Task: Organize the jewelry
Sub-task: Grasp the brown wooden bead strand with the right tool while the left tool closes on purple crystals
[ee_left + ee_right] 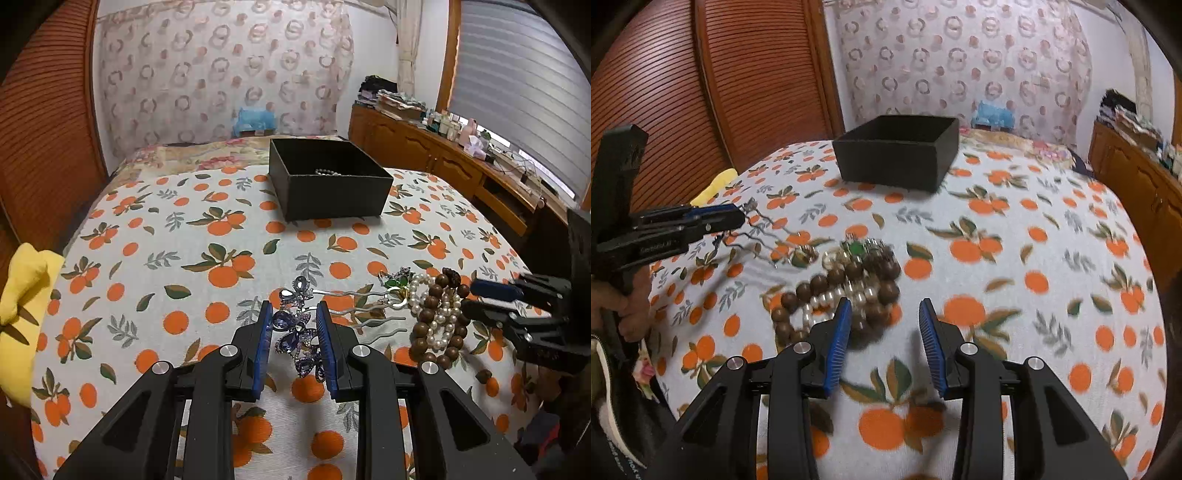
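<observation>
My left gripper [294, 314] is closed around a blue jewelled butterfly hair comb [298, 332], its silver prongs [354, 306] trailing right over the cloth. To its right lies a pile with a brown wooden bead bracelet [436, 325], a pearl bracelet [441, 314] and a green-stone piece [397, 281]. My right gripper [884, 310] is open and empty just over the near edge of that pile [846, 291]; it also shows in the left wrist view [469, 297]. The black box [325, 177] stands farther back with a pearl strand [327, 172] inside.
The bed is covered by an orange-print cloth [184, 258]. A yellow cushion [22, 295] lies at the left edge. A wooden dresser [443, 162] with clutter runs along the right. A slatted wooden door [738, 74] stands on the left.
</observation>
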